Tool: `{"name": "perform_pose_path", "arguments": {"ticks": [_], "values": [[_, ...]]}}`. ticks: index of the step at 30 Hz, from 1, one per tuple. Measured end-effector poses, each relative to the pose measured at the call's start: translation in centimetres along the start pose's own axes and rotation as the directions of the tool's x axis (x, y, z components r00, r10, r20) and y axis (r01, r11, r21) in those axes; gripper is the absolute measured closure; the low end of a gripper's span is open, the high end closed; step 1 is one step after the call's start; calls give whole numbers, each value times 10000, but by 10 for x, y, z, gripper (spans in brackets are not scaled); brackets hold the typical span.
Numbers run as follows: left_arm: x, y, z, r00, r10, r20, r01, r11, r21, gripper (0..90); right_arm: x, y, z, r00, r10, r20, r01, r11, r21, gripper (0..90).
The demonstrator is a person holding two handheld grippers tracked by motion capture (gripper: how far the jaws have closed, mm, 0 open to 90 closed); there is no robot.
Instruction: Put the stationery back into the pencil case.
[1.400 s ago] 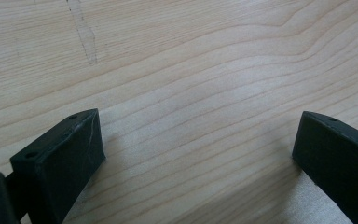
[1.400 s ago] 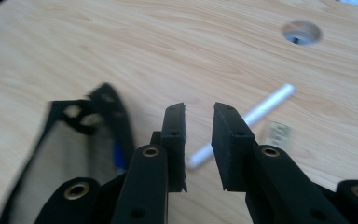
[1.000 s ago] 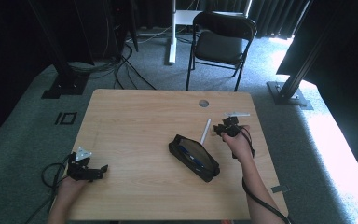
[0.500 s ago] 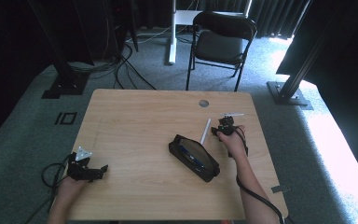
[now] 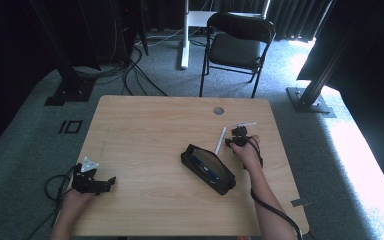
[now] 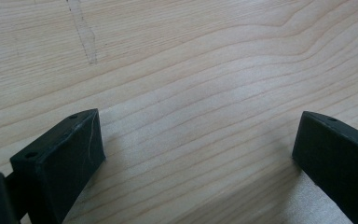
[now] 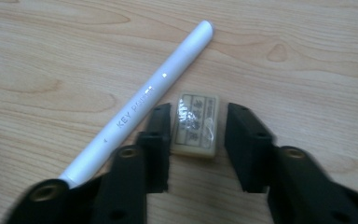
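One wooden worktop, grain running lengthwise. Black open pouch lying right of centre, blue item inside. Left gripper at near-left corner, jaws wide apart over bare wood. Right gripper beyond pouch, jaws parted, straddling small wrapped eraser without clear contact on either side. White pen marked "KEY POINT" just beside eraser, lying diagonally against outside of one jaw.

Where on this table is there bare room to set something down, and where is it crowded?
Free: the table's far left half, between its edges and the black case, and the near strip between the left claw and the case. Crowded: beside the right claw, where a white pen and an eraser lie.
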State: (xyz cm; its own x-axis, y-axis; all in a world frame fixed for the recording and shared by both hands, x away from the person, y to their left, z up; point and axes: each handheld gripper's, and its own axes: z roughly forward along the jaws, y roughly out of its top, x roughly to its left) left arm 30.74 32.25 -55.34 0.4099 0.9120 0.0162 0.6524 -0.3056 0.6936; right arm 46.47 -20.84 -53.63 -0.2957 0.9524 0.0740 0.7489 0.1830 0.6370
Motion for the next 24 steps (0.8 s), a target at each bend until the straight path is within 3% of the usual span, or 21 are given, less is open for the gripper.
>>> {"name": "perform_pose_path", "arguments": {"ticks": [9, 11, 19, 24], "values": [[0, 0, 0, 10000, 2, -2, -2, 10000, 1, 21, -7, 5, -25, 9999, -68, -117, 66, 9998, -174, 682], [0, 0, 0, 10000, 3, -1, -3, 10000, 0, 21, -7, 8, -32, 9994, -11, -340, 0, 9995, -317, 682], [0, 0, 0, 10000, -5, -3, 5, 10000, 2, 21, 1, 15, -63, 9943, -617, -870, 540, 9946, -883, 681], [0, 0, 0, 10000, -2, -1, 2, 10000, 2, 21, 12, 18, -80, 9848, -1075, -1368, 923, 9893, -1130, 682]]}}
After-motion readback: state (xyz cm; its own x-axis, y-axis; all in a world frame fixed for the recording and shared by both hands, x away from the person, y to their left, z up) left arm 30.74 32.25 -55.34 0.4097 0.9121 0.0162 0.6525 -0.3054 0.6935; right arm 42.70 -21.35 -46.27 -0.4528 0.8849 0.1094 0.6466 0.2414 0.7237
